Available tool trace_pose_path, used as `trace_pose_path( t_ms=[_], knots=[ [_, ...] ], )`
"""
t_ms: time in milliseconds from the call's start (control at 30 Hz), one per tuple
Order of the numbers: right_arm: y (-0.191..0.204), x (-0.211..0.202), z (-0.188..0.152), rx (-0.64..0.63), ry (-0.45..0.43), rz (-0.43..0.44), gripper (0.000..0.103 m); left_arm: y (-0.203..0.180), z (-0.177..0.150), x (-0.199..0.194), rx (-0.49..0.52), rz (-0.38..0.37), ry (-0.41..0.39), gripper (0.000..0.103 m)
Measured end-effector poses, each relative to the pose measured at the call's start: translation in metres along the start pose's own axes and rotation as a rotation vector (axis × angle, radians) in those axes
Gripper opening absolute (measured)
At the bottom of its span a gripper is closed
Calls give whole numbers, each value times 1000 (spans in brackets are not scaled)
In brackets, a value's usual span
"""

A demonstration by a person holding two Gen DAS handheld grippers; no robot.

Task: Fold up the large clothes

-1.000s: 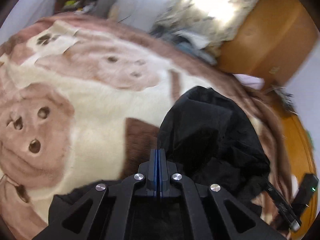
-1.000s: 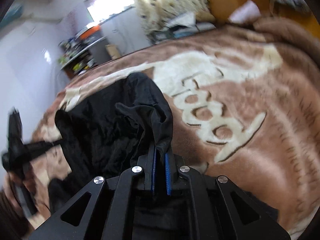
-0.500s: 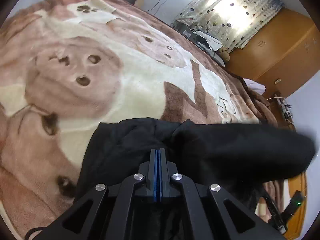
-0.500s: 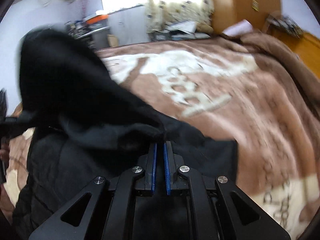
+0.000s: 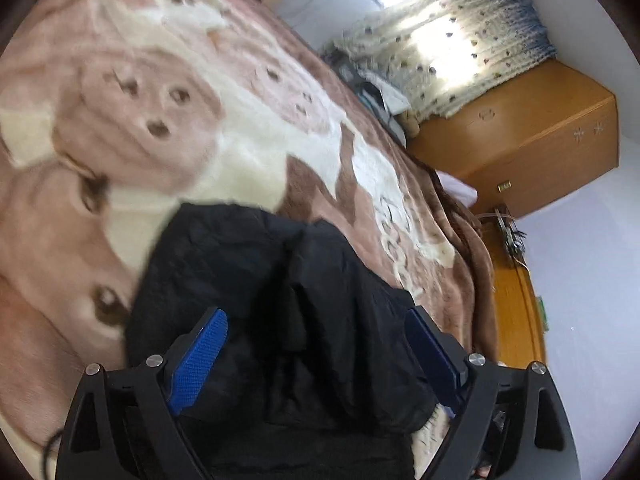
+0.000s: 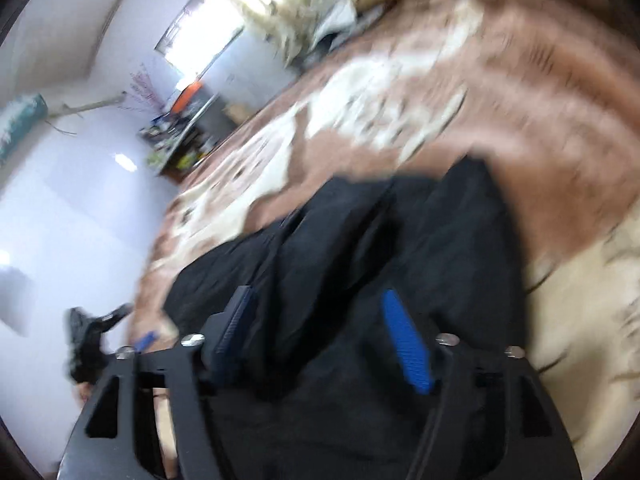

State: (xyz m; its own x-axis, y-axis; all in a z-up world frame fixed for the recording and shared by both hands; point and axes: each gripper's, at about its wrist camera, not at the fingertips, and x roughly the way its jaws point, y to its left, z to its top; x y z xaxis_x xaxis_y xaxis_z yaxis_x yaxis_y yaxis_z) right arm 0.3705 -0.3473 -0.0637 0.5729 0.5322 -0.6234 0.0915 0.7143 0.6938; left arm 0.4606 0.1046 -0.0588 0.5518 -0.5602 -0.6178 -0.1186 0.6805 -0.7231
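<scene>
Crumpled black fabric garment [image 5: 304,304] lies on bed beneath both claws; left claw [image 5: 316,340], right claw [image 6: 320,320] just released, nothing gripped.

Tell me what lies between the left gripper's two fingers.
In the left wrist view, the black garment lies between the fingers of the left gripper, which have just opened off it.

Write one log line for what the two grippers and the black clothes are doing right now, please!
left gripper: open, jaws just opened, nothing pinched | right gripper: open, jaws just opened | black garment: released, folded over itself on teddy-bear blanket
</scene>
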Motion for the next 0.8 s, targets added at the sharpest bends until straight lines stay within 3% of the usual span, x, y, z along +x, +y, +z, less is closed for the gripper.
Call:
trace_pose_path(
  t_ms=[133, 233, 267, 300, 333, 367, 400, 500, 600, 800],
  knots=[
    [8, 37, -9, 52, 69, 64, 69, -14, -5, 36, -33, -2, 78, 90],
    [20, 60, -13, 81, 120, 62, 66, -27, -4, 57, -13, 58, 85, 90],
    [26, 63, -14, 61, 123, 65, 55, -30, -3, 60, -9, 73, 78, 88],
    [33, 61, -14, 32, 109, 42, 19, -32, -1, 62, -7, 103, 71, 69],
    [39, 54, -15, -1, 73, 27, 10, -31, 2, 63, -9, 109, 66, 49],
    [45, 44, -17, -36, 38, 27, 9, -32, 4, 63, 3, 111, 64, 42],
    [54, 32, -20, -74, -5, 33, 7, -31, 7, 61, 14, 119, 58, 25],
    [64, 12, -34, -113, -45, 64, 6, -22, 9, 54, 17, 94, 45, 24],
    [61, 15, -53, -109, -11, 72, 6, -7, 0, 50, 11, 113, 46, 24],
    [26, 49, -77, -75, 66, -67, 6, 18, -32, 47, 36, 157, 90, 24]
  ],
)
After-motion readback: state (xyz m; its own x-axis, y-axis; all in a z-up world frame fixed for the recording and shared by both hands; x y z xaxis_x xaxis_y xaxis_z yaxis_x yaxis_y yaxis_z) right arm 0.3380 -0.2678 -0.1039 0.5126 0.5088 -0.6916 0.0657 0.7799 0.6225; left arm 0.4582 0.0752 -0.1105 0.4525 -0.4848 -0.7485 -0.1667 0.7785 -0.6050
